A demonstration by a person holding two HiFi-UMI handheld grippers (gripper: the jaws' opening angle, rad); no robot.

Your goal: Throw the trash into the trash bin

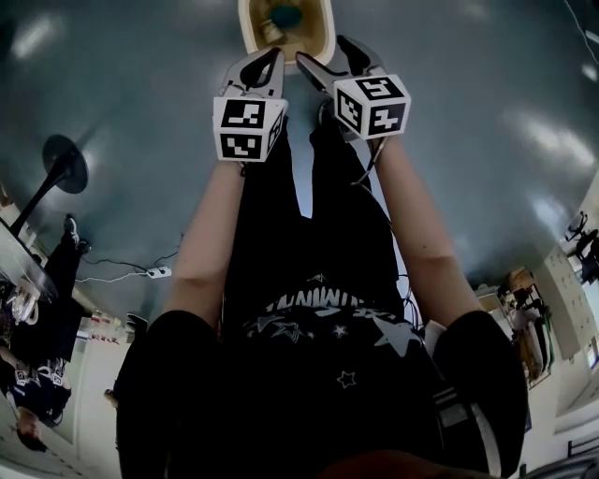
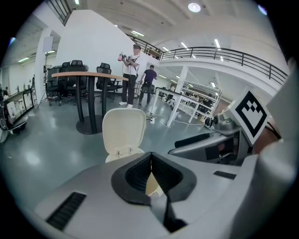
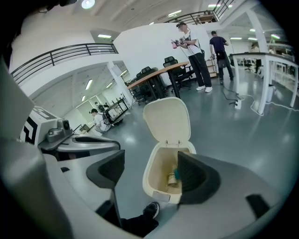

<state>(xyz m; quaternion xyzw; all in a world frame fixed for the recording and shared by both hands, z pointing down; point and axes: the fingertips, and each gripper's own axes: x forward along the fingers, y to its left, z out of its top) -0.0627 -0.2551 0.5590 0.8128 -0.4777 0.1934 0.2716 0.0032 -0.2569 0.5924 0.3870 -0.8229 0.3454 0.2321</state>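
A cream trash bin [image 1: 255, 33] stands on the grey floor with its lid [image 3: 167, 119] up. Trash lies inside it: a teal piece [image 1: 285, 16] and a small can-like item [image 3: 173, 178]. Both grippers hang just above the bin's near rim. My left gripper [image 1: 265, 67] is shut, its ribbed pads [image 2: 140, 172] meeting with nothing visible between them, and the lid [image 2: 124, 130] shows beyond. My right gripper [image 1: 332, 58] is open and empty, and the bin's mouth [image 3: 161, 161] shows between its jaws. Each gripper sees the other beside it.
My black shoe [image 3: 150, 210] rests at the bin's foot. A power strip [image 1: 157, 272] with a cable lies on the floor to the left, near a round table base [image 1: 64, 164]. Two people [image 2: 133, 74] stand far off by a tall table [image 2: 88, 77] with office chairs.
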